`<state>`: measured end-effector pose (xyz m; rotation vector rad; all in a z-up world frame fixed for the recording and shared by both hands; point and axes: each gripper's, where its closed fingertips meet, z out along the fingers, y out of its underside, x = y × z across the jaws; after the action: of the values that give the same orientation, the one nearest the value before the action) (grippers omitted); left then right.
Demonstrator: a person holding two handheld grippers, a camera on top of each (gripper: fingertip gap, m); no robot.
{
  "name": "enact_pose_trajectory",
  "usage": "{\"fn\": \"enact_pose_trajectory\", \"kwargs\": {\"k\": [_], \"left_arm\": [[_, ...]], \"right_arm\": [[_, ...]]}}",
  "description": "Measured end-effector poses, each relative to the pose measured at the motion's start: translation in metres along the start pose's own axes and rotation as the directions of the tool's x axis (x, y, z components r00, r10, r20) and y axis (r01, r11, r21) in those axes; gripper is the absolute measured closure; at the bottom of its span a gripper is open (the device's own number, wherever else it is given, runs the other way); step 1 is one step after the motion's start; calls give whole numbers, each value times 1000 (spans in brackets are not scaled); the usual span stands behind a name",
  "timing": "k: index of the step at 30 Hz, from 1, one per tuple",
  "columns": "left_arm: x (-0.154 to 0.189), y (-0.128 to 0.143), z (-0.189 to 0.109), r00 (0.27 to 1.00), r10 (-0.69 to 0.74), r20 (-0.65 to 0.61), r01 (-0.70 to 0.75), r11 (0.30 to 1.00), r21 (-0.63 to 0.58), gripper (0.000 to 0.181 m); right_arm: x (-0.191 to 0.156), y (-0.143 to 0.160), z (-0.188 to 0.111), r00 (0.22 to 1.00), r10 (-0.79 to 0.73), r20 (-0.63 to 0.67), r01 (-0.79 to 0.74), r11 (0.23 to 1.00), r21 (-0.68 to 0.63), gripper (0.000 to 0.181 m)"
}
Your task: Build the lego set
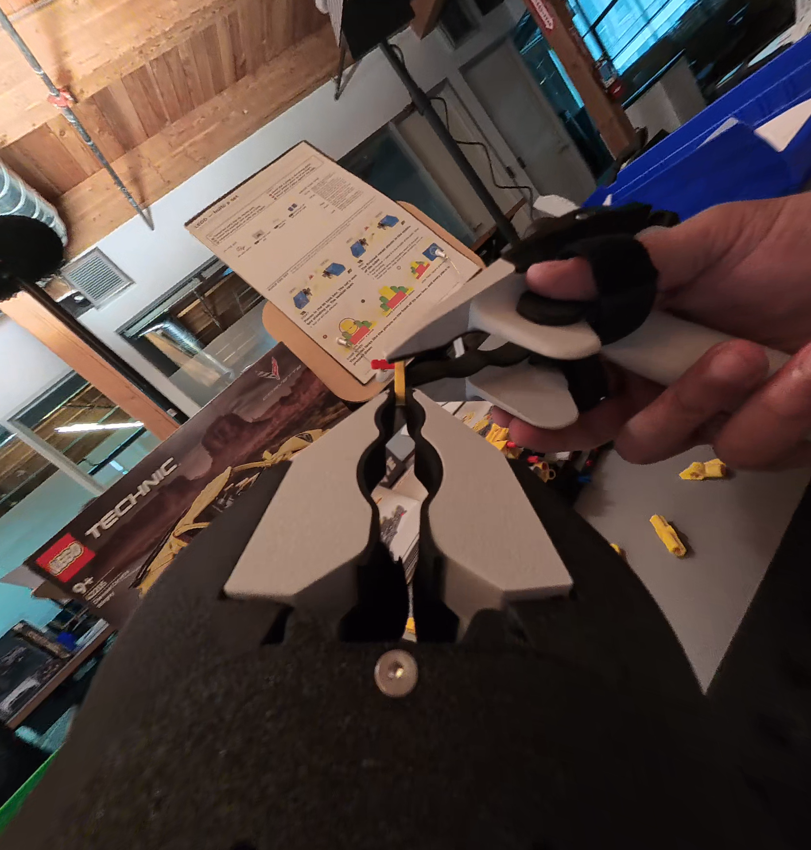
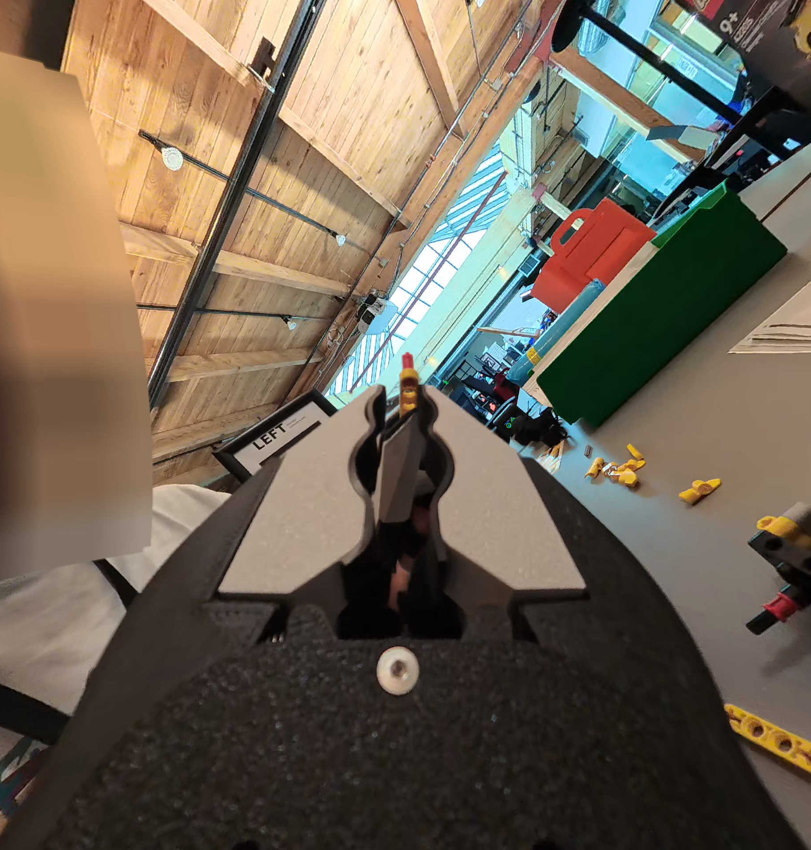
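Nearest the lens, left gripper pinched nearly closed on a thin yellow beam at its tips, lifted above the grey table. Right gripper, held by a hand, nipped tight on the same beam with a red pin at its end. Blue bin behind, green bin on the far side; contents of both hidden. Loose yellow connectors scattered on the table beside a half-built black assembly.

Bright daylight enters through windows, blown out to white-cyan. The wooden ceiling glows warm. Both wide-angle views are tilted and bend straight lines near the edges. A near hand looks soft; one blurred patch covers the right view's left side.
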<state>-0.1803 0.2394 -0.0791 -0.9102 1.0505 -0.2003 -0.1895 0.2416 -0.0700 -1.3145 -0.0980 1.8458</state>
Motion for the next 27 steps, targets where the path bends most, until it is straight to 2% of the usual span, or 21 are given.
{"fn": "enact_pose_trajectory", "kwargs": {"k": [5, 15, 17, 19, 21, 22, 24, 25, 26, 27], "left_arm": [[6, -2, 5, 998, 42, 49, -40, 998, -46, 177], [5, -1, 10, 994, 16, 106, -6, 995, -99, 177], [10, -1, 12, 997, -24, 75, 31, 995, -94, 177], [23, 6, 14, 992, -121, -22, 118, 986, -121, 168], [41, 12, 9, 940, -290, -182, 259, 950, -174, 155], [51, 21, 4, 882, -390, -262, 330, 911, -245, 156], [75, 48, -8, 701, -610, -369, 427, 774, -468, 154], [84, 56, -13, 609, -685, -400, 432, 709, -557, 152], [88, 60, -16, 554, -720, -418, 416, 674, -610, 151], [90, 68, -16, 549, -717, -429, 376, 670, -640, 151]], "right_arm": [[2, -11, -8, 998, 61, 28, -63, 996, 67, 175], [4, -16, -11, 996, 82, 30, -85, 990, 111, 175], [3, -17, -13, 997, 70, 24, -73, 991, 108, 175], [8, -18, -19, 999, -8, -53, 13, 996, 87, 176], [3, -25, -31, 985, -125, -122, 133, 989, 64, 175], [2, -28, -40, 959, -212, -187, 221, 975, 29, 175], [3, -28, -61, 868, -386, -314, 384, 921, -70, 175], [3, -27, -71, 822, -443, -357, 433, 894, -112, 175], [4, -24, -79, 791, -475, -385, 458, 877, -142, 175], [5, -21, -85, 776, -482, -407, 460, 874, -157, 175]]}}
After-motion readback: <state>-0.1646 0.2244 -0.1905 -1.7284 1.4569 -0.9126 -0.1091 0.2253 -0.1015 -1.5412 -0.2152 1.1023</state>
